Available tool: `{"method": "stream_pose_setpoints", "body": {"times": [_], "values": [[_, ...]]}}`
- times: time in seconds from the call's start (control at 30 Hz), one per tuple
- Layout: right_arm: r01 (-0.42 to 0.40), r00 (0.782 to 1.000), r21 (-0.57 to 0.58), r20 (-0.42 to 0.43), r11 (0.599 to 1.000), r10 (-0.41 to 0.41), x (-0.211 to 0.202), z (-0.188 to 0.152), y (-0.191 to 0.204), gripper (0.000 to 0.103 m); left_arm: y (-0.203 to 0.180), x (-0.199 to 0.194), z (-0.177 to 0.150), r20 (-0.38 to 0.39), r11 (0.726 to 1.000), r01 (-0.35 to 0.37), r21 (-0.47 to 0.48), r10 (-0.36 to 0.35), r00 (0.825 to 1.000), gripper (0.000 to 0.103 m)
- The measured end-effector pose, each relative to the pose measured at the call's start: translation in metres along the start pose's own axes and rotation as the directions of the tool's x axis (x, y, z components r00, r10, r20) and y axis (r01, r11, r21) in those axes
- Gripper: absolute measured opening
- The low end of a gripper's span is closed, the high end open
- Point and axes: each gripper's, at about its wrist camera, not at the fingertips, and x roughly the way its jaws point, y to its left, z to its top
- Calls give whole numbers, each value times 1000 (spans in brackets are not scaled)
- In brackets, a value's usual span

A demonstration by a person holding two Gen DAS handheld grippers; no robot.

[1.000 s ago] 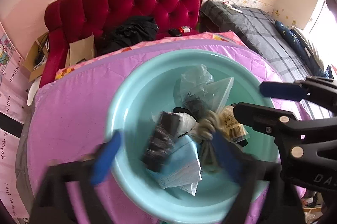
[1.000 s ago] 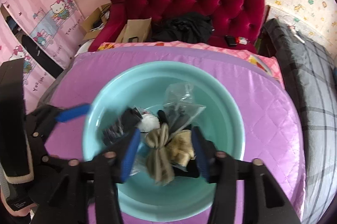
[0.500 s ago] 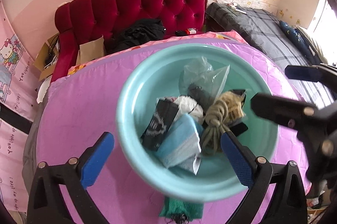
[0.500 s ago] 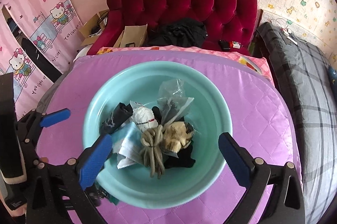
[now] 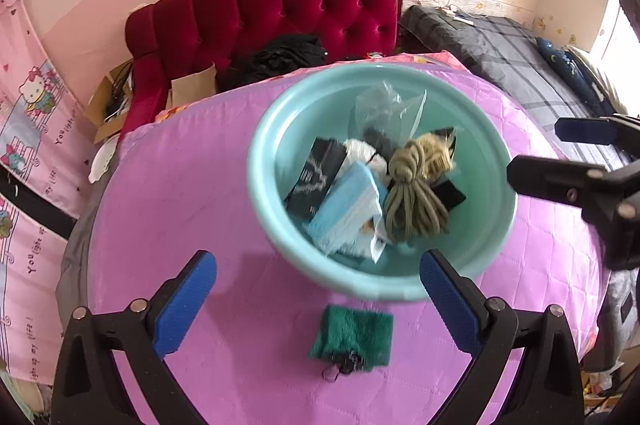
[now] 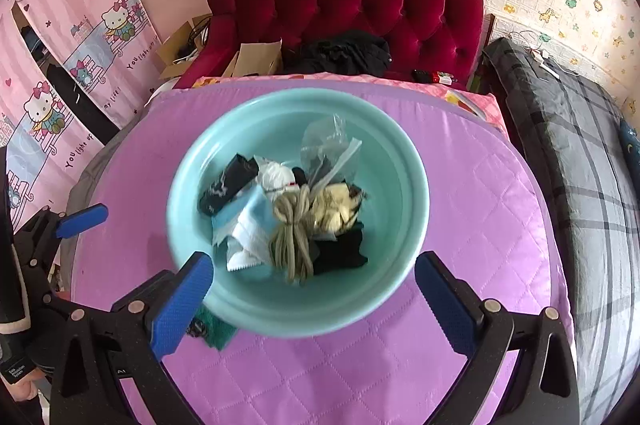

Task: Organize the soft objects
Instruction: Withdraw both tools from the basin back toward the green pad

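Green terry, the pouch (image 5: 352, 333) looks limp and light; we'd pinch its middle. Both tongs, left (image 5: 318, 299) and right (image 6: 314, 299), gape wide, empty.

The pink cartoon-cat curtain (image 6: 76, 37), hanging far off to the left of the right gripper's fingers (image 6: 182, 301), carries slanted dark lettering: "You light up" is clear on a lower panel, and "my life!" on a panel beside it. From the left wrist the same curtain (image 5: 28, 153), left of that gripper's fingers (image 5: 186, 303), shows "You light" twice and, near the bottom, "up my life!". White marks on the black packet (image 5: 316, 181) in the basin are too blurred to read.
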Motion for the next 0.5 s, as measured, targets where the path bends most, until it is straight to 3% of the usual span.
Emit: {"method": "stream_pose_setpoints", "body": {"times": [0.5], "values": [[8, 1000, -17, -4, 1000, -8, -12, -51, 12, 103, -7, -14, -54, -10, 1000, 0, -11, 0, 1000, 103]]}}
